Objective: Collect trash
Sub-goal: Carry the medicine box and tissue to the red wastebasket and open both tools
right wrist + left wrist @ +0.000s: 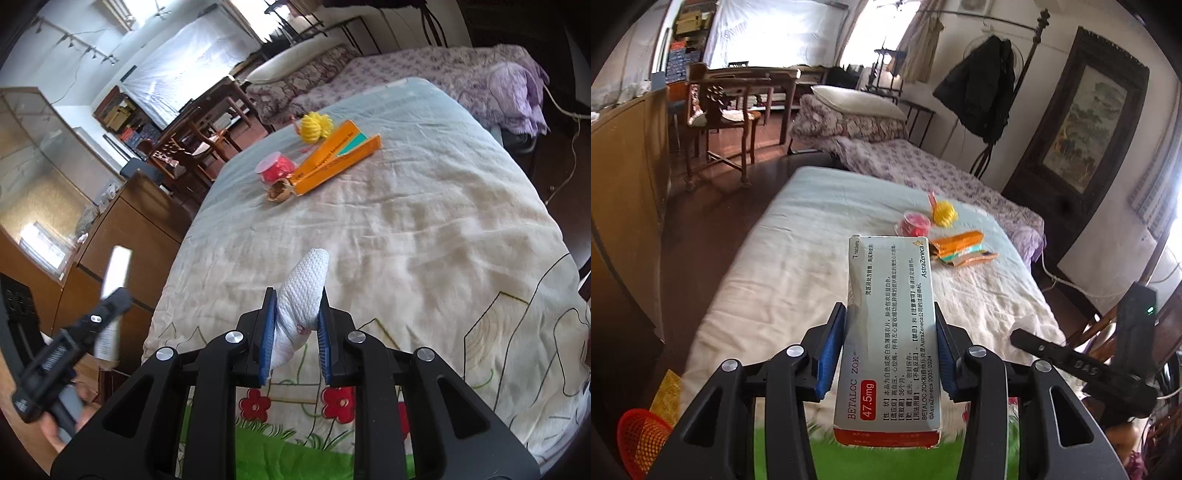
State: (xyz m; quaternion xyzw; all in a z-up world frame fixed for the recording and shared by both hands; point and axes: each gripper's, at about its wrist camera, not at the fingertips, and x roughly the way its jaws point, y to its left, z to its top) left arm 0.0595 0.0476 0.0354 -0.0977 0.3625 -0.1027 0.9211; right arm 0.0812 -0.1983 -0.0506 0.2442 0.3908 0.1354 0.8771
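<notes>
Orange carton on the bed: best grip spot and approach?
Both claws are full now. Once one is free, take the orange carton across its narrow width near mid-length, from above. It lies flat and long on the sheet, with the walnut shell at its near end.

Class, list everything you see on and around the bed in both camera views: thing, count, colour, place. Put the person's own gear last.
Medicine box: one, grey-white with red end, held in left gripper.
Tissue wad: one, white, held in right gripper.
Orange carton: one, orange and teal, lying far on the bed.
Red tub: one, beside the carton.
Yellow ball: one, beyond the carton.
Nut shell: one, brown, at the carton's near end.
Basket: one, red mesh, floor left of bed.
Bed sheet: one, pale cream.
Left gripper: black, blue fingers.
Right gripper: same.
</notes>
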